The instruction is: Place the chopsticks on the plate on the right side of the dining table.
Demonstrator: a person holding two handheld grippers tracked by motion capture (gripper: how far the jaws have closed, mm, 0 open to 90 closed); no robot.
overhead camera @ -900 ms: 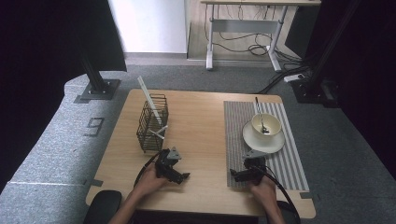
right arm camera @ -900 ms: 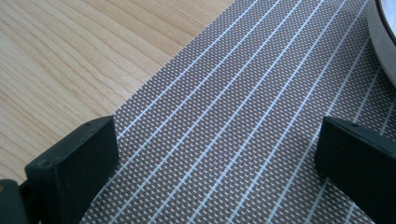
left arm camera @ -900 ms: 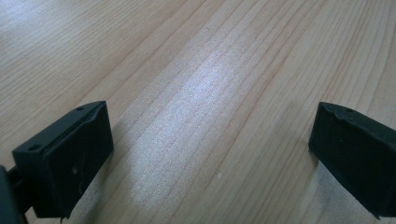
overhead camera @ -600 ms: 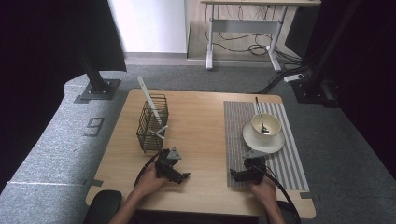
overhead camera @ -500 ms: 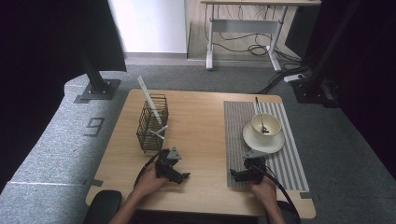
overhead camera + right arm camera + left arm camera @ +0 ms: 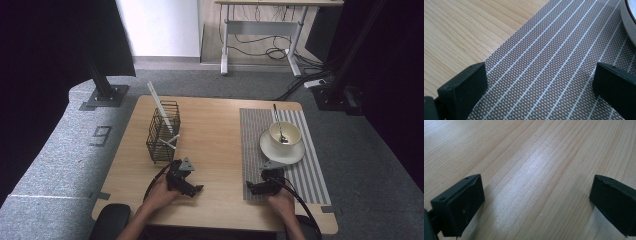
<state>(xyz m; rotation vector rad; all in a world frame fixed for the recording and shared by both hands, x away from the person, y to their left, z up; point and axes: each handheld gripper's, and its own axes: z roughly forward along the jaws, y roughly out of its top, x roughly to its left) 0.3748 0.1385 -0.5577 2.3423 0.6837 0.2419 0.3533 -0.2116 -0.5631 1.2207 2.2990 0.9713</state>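
My left gripper (image 6: pixel 196 190) rests low on the wooden table (image 6: pixel 215 125) near its front edge, held by a hand. In the left gripper view its jaws stand wide apart over bare wood, so the left gripper (image 6: pixel 536 202) is open and holds nothing. My right gripper (image 6: pixel 250 190) lies at the front left corner of the striped placemat (image 6: pixel 310 170). The right gripper view has the right gripper (image 6: pixel 539 87) open above the placemat (image 6: pixel 554 62), nothing between its jaws. The saucer's rim (image 6: pixel 627 20) peeks in at the top right.
A black wire basket (image 6: pixel 162 132) with white sticks in it stands at the table's left. A cream cup (image 6: pixel 285 134) with a spoon sits on a saucer (image 6: pixel 280 150) on the placemat. Black stands and a desk are beyond the table.
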